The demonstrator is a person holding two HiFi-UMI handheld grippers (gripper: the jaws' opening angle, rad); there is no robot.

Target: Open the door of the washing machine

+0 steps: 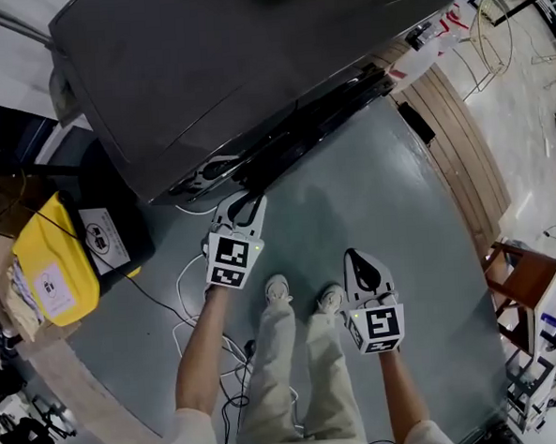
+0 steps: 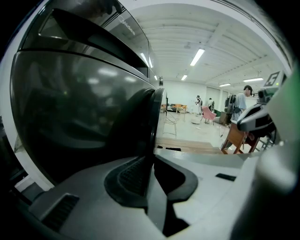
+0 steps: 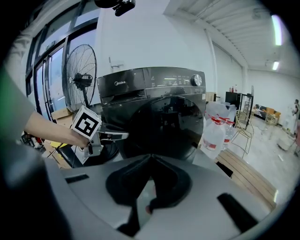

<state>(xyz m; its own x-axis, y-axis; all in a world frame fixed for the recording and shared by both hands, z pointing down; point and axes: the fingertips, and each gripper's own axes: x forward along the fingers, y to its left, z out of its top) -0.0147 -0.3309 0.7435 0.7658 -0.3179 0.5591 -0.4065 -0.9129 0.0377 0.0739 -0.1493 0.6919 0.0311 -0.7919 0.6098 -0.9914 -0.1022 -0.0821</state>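
Nearest the head camera are the person's pale trousers (image 1: 297, 375), with white shoes (image 1: 278, 288) planted on the grey floor (image 1: 400, 218).

Largest in the scene is the dark washing machine (image 1: 250, 68), which stands just ahead of the feet and fills the upper part of the head view. Its round glass door (image 3: 164, 126) sits in the front face below the control panel, and its dark bulge takes up the left half of the left gripper view. I cannot tell whether the door stands ajar.

A tall pedestal fan (image 3: 79, 77) stands to the machine's left. A yellow case (image 1: 55, 263) lies on the floor on that same side, well apart from the feet. A wooden stool (image 1: 526, 281) stands off to the right. Clear water bottles (image 3: 215, 131) with red caps are clustered just beside the machine's right flank. A white cable (image 1: 184, 297) loops across the floor near the left shoe.

The left gripper (image 1: 243, 200) reaches the machine's front at the door's left side. Its jaws are clamped on the thin dark rim of the door, which runs down between the pads. The right gripper (image 1: 352, 255) hangs lower and to the right, away from the machine. Its fingertips are together with nothing between them.
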